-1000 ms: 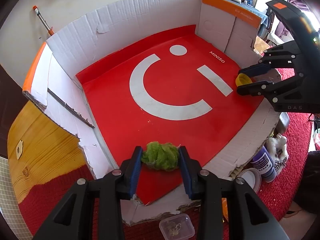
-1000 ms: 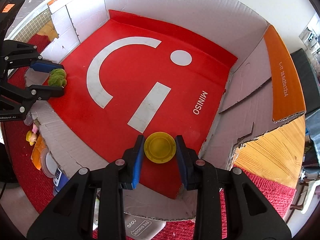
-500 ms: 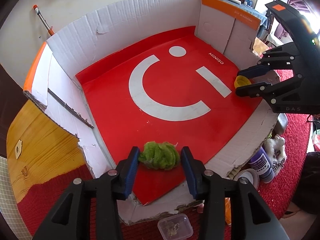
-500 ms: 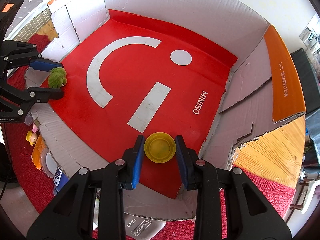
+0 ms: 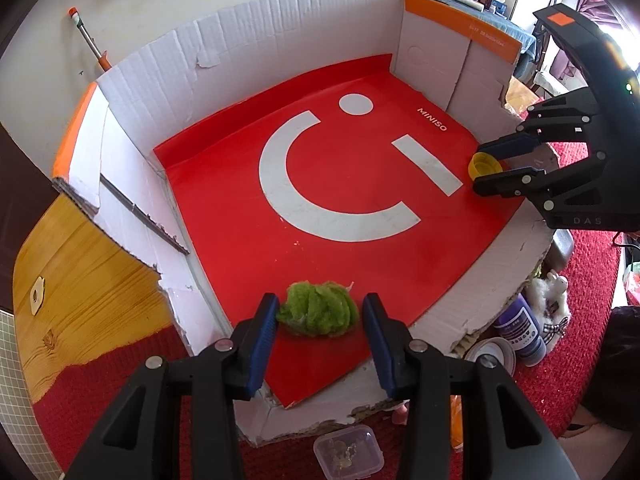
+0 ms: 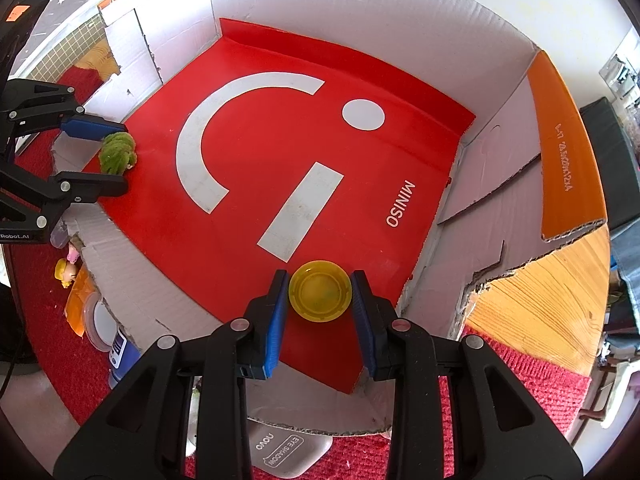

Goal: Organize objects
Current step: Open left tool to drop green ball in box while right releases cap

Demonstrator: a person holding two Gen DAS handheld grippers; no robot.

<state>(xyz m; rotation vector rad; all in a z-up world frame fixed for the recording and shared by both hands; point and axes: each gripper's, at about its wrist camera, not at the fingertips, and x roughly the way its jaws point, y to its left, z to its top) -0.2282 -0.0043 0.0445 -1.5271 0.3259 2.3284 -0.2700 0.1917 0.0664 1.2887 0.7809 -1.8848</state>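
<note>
A fuzzy green ball (image 5: pixel 318 314) lies on the red sheet (image 5: pixel 360 256) that lines an open cardboard box (image 5: pixel 248 40), near its front edge. My left gripper (image 5: pixel 320 304) straddles the ball with its jaws open; the left pad brushes it and a gap shows at the right pad. From the right wrist the same ball (image 6: pixel 117 152) sits between the left gripper's (image 6: pixel 120 158) spread fingers. My right gripper (image 6: pixel 320 280) is shut on a round yellow lid (image 6: pixel 320 297), hollow side up, low over the sheet's near right corner. The lid (image 5: pixel 484 166) and right gripper (image 5: pixel 480 168) show at the box's right side.
The box has torn white walls with orange flaps (image 6: pixel 564 152). Outside its front wall on red carpet lie a small clear plastic case (image 5: pixel 346 452), a purple bottle (image 5: pixel 520 332), a white plush toy (image 5: pixel 548 292), a white eye-shadow case (image 6: pixel 288 452) and a small figure (image 6: pixel 66 272). Wooden flooring (image 5: pixel 80 280) lies left.
The left jaws have spread apart from the green ball, which now rests loose on the red sheet. The right gripper keeps its hold on the yellow lid in the same spot.
</note>
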